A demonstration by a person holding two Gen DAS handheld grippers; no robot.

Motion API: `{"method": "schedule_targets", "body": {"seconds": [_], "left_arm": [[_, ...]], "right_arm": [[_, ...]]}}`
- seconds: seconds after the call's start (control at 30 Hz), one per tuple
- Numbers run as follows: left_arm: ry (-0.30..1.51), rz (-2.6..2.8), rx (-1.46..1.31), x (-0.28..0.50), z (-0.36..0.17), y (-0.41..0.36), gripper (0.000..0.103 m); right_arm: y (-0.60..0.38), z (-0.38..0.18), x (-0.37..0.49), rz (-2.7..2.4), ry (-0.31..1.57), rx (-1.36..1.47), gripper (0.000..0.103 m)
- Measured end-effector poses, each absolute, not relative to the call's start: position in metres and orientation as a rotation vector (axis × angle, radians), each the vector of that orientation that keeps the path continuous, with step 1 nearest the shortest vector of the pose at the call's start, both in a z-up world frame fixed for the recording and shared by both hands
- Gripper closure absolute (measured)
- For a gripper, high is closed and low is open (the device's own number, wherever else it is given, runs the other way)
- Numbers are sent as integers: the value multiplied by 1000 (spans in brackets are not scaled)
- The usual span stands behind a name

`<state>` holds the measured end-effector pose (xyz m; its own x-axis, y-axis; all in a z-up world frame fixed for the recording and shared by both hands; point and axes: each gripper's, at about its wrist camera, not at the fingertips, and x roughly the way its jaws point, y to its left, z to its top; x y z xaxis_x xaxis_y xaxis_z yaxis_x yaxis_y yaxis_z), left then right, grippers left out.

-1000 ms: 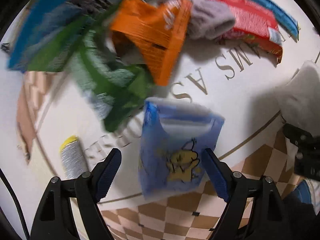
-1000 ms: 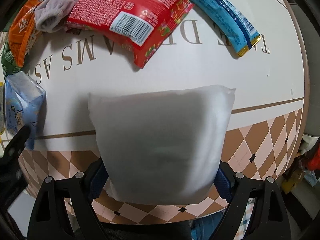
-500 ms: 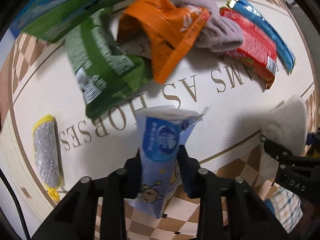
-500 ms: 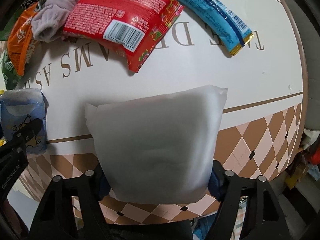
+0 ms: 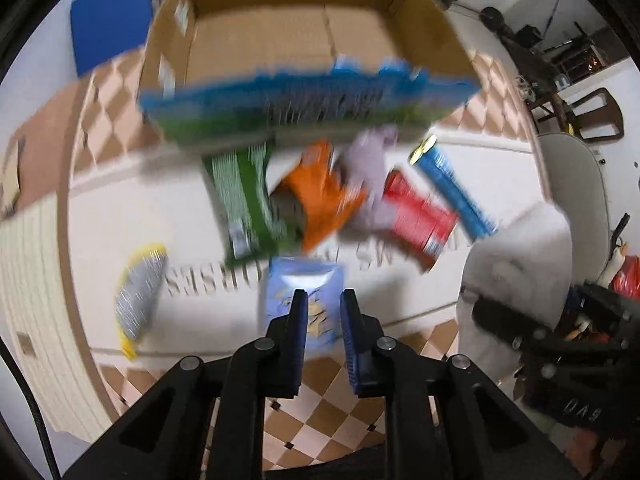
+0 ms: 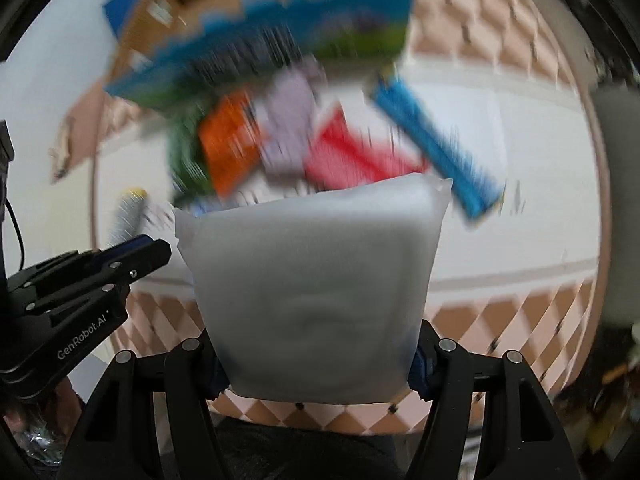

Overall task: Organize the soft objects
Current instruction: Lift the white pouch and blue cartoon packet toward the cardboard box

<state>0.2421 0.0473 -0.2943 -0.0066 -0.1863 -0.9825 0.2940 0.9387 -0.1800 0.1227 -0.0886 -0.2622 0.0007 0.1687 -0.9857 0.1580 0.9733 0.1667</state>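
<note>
Left wrist view, read leftward to rightward from the cardboard box (image 5: 256,32) as landmark. Below and left of the box, on the round white bench (image 5: 100,240): a crinkly silver foil pouch (image 5: 138,296) with yellow ends, long and flattened. Directly below the box: a wide, blurred blue-and-green bag (image 5: 304,108) overlapping its near wall; under that, a glossy green ribbed packet (image 5: 244,204), a creased orange packet (image 5: 324,204), a soft lilac cloth bundle (image 5: 372,168). Below and right of the box: a shiny red packet (image 5: 420,216), then a slim blue stick-shaped packet (image 5: 452,192) with a gold end. Well below the box, at frame centre: left gripper (image 5: 322,304), black arms with ribbed blue pads, jaws clenched on a pale blue plastic tissue pack (image 5: 300,288), crumpled and pinched narrow, hanging above the bench's checkered edge. Far right of the box: a puffy white pack (image 5: 516,256), pillow-shaped and matte, gripped by black arms.

Right wrist view, blurred. Below and left of the box (image 6: 168,8): the other black gripper arm, printed lettering on its side. Straight below the box: right gripper (image 6: 316,360), jaws closing, pads pressing both lower sides of the white pack (image 6: 316,288), frosted, smooth and softly dented, held clear of the bench (image 6: 520,240).
</note>
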Motion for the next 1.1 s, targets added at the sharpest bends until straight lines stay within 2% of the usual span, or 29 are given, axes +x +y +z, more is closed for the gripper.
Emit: {"method": "schedule_targets", "body": {"seconds": [0.1, 0.17, 0.27, 0.37, 0.47, 0.63, 0.7, 0.77, 0.8, 0.83, 0.9, 1.1], "left_arm": [[1594, -418, 108, 257, -302, 16, 78], [1651, -396, 138, 254, -317, 6, 58], [1769, -362, 130, 243, -355, 8, 55], [1858, -335, 107, 231, -392, 7, 55], [1869, -281, 157, 224, -413, 5, 49], [1843, -197, 308, 216, -434, -5, 44], [1811, -168, 349, 214, -433, -7, 45], [1781, -121, 365, 211, -429, -4, 74], [1769, -113, 370, 210, -425, -2, 79], [1766, -121, 334, 209, -419, 3, 89], [1764, -139, 255, 209, -405, 11, 93], [1640, -173, 146, 207, -333, 18, 93]], "right_arm": [[-116, -226, 166, 39, 1511, 195, 34], [-140, -214, 178, 45, 1483, 165, 34], [-159, -220, 204, 19, 1484, 151, 34], [-178, -259, 206, 11, 1532, 209, 34], [-194, -298, 191, 16, 1580, 256, 34], [-204, -321, 169, 15, 1616, 288, 34], [-204, -324, 162, 23, 1622, 294, 34], [-202, -329, 157, 34, 1625, 290, 34], [-200, -330, 156, 39, 1624, 286, 34], [-199, -331, 154, 44, 1623, 283, 34], [-196, -326, 153, 56, 1614, 282, 34], [-190, -302, 158, 92, 1568, 281, 34]]}}
